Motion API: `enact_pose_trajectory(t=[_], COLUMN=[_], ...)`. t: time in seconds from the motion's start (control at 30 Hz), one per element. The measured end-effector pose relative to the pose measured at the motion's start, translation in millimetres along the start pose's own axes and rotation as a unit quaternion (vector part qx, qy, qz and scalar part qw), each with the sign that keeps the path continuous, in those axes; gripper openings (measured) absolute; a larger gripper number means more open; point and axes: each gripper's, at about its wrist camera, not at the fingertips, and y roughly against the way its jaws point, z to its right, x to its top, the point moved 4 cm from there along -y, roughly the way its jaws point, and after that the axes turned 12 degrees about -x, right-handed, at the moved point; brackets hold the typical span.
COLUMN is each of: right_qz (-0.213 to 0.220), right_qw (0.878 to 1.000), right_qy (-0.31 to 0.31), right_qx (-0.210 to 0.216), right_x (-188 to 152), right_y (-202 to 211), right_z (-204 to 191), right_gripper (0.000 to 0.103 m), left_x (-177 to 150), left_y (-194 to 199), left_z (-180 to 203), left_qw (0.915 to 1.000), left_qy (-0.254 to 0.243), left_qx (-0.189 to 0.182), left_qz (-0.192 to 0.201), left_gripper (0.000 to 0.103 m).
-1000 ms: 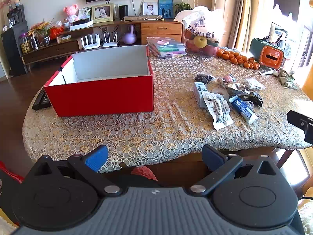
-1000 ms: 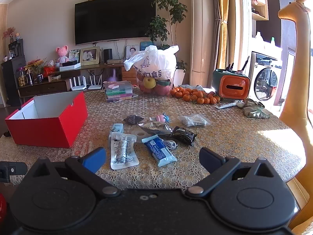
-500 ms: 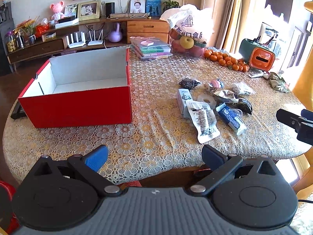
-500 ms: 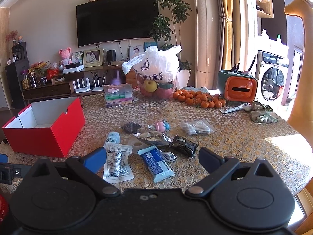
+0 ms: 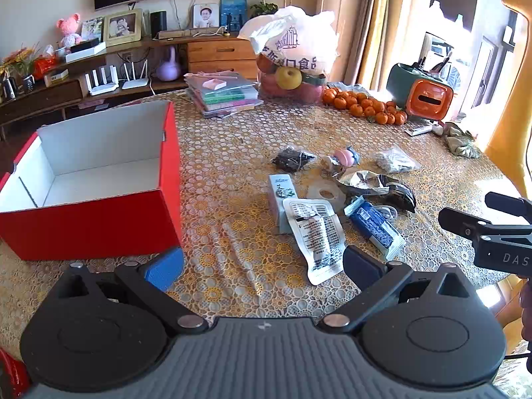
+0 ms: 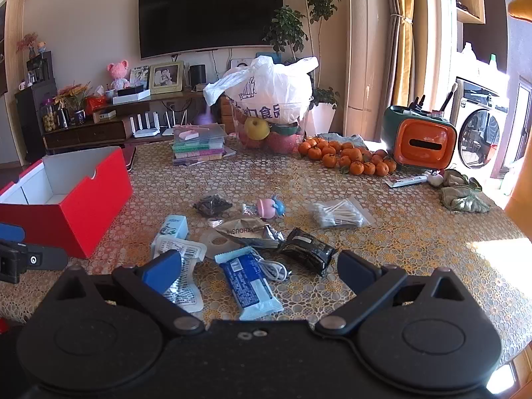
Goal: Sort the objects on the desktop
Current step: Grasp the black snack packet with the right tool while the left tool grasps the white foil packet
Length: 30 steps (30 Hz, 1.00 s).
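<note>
Packets [image 6: 247, 282] are scattered on the table [image 6: 415, 242] beside a red box [image 5: 99, 199]; both hand-held grippers, left [image 5: 262, 262] and right [image 6: 259, 266], are held released, nothing grasped.

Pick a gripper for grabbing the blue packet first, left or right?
Right, probably. The right gripper is open with the blue packet directly between its fingers. The left gripper, also open, faces bare tablecloth beside the red box.
</note>
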Motion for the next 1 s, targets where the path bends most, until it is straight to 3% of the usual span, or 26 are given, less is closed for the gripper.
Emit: enact_pose_trajectory(t=[0.4, 1.0], right_qz=[-0.027, -0.059], right_qw=[1.0, 0.998], right_qy=[0.01, 0.008], right_qx=[-0.004, -0.025], right_x=[-4.3, -6.4], right_y=[-55.4, -133.2], right_z=[19.5, 37.4], right_gripper=[0.094, 0.086], left_x=[10.3, -0.9], left_y=[-58.7, -129.7], left_z=[24.4, 37.7], left_qw=[0.9997, 0.9988], left_qy=[0.005, 0.013], left_qx=[-0.015, 0.009], left_qz=[-0.018, -0.046], left_gripper=[0.102, 0.102])
